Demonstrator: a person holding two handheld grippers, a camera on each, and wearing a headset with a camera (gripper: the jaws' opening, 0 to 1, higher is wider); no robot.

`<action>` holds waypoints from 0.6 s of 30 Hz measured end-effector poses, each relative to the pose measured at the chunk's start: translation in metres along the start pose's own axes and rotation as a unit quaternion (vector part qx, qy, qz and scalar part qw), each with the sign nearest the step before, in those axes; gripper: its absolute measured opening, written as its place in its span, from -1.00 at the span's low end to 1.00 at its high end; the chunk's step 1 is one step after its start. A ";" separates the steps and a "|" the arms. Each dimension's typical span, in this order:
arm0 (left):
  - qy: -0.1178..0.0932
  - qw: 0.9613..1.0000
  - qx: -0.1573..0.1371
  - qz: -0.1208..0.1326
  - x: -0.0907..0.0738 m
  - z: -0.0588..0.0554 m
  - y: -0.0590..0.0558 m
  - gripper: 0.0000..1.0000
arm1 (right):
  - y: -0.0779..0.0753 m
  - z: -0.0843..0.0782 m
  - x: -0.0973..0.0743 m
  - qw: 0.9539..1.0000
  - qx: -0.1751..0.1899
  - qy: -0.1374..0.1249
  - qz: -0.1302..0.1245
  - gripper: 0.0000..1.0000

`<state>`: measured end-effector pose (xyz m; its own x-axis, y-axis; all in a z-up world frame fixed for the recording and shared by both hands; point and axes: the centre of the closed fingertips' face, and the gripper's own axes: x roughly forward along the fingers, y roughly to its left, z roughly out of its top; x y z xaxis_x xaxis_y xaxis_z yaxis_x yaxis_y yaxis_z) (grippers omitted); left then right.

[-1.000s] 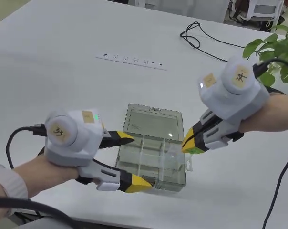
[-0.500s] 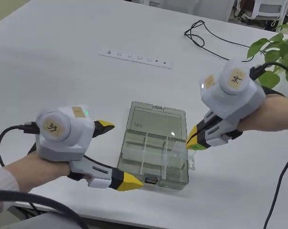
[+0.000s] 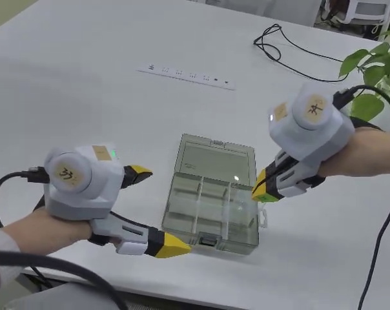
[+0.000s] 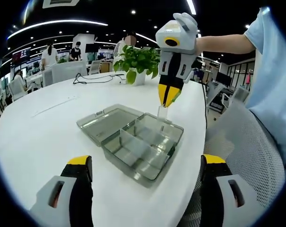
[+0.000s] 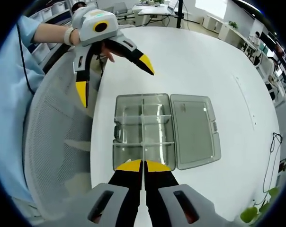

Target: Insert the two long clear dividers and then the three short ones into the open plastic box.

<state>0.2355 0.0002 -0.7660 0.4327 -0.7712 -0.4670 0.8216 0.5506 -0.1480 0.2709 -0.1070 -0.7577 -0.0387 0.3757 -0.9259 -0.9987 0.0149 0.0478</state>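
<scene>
The clear plastic box point(image 3: 208, 208) lies open on the white table, its lid point(image 3: 218, 160) flat behind it. Clear dividers stand inside and split it into compartments point(image 5: 142, 130). My right gripper point(image 3: 262, 191) hovers over the box's right edge, shut on a small clear divider point(image 4: 162, 112) that hangs below its yellow tips point(image 4: 167, 97). My left gripper point(image 3: 156, 208) is open at the box's left, one jaw beside the lid and the other at the near corner. Nothing is between the left jaws point(image 4: 147, 163).
A white power strip point(image 3: 187, 74) lies further back on the table, with a black cable point(image 3: 292, 42) and a green plant point(image 3: 376, 68) at the far right. The table's front edge runs just below the box. A mesh chair point(image 5: 58, 142) sits beside the table.
My left gripper has drawn back to the left, off the box, with its jaws still open. The right gripper has stayed at the box's right edge with the divider.
</scene>
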 end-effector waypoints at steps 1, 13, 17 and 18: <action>0.000 1.000 -0.001 0.000 0.000 -0.001 0.000 0.92 | 0.001 0.000 0.001 1.000 -0.002 0.001 0.000 -0.95; -0.002 1.000 -0.006 0.001 -0.003 -0.005 0.001 0.88 | 0.003 -0.002 0.015 0.999 -0.023 0.023 0.010 -0.95; -0.001 1.000 -0.008 0.002 -0.004 -0.007 0.001 0.87 | 0.004 -0.005 0.021 0.999 -0.024 0.027 0.014 -0.95; -0.001 1.000 -0.009 0.002 -0.005 -0.007 0.001 0.87 | 0.004 -0.005 0.022 0.999 -0.025 0.028 0.015 -0.95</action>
<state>0.2315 0.0066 -0.7703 0.4376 -0.7692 -0.4656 0.8127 0.5600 -0.1612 0.2661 -0.1038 -0.7796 -0.0683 0.3228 -0.9440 -0.9974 -0.0427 0.0576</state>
